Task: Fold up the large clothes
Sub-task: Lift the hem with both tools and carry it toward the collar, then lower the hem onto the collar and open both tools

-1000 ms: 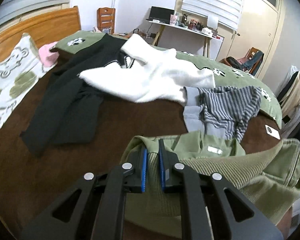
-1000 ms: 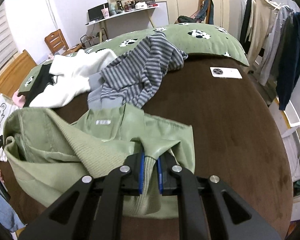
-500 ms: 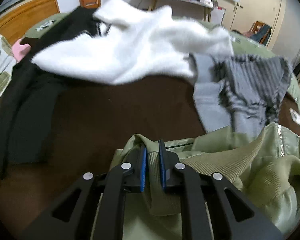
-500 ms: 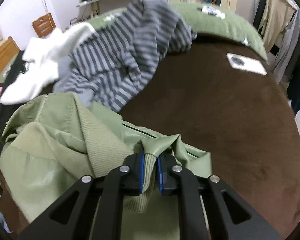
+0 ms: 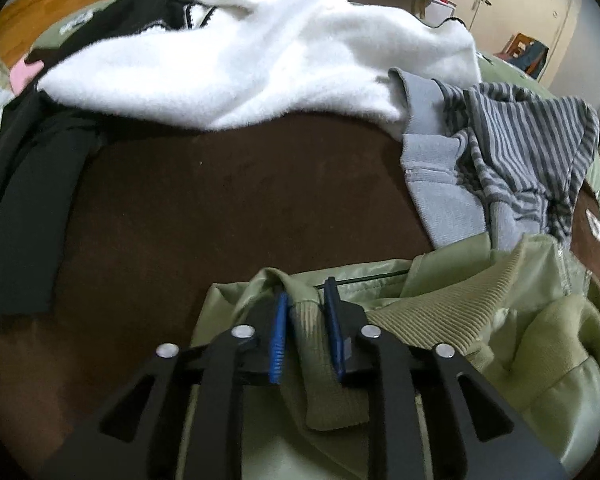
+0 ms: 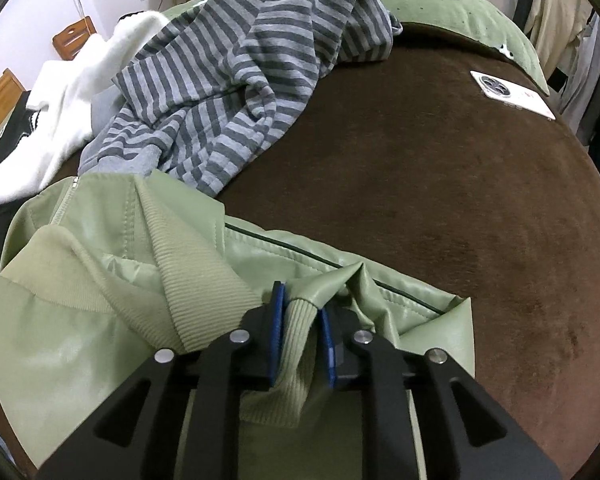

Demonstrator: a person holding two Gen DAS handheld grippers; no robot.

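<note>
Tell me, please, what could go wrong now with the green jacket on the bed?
1. Both sets of jaws have just been opening, with the ribbed cuffs between them. On the left gripper and the right gripper, a pad may snag a cuff and drag the green jacket out of shape.
2. The jacket lies bunched, so the fold may end up crooked.
3. The striped sweater touches the jacket's far edge and could get caught in the next fold.

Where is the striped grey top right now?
In the right wrist view the striped grey top lies crumpled on the brown bed cover, just beyond the green jacket, with the white fleece on its left.
</note>
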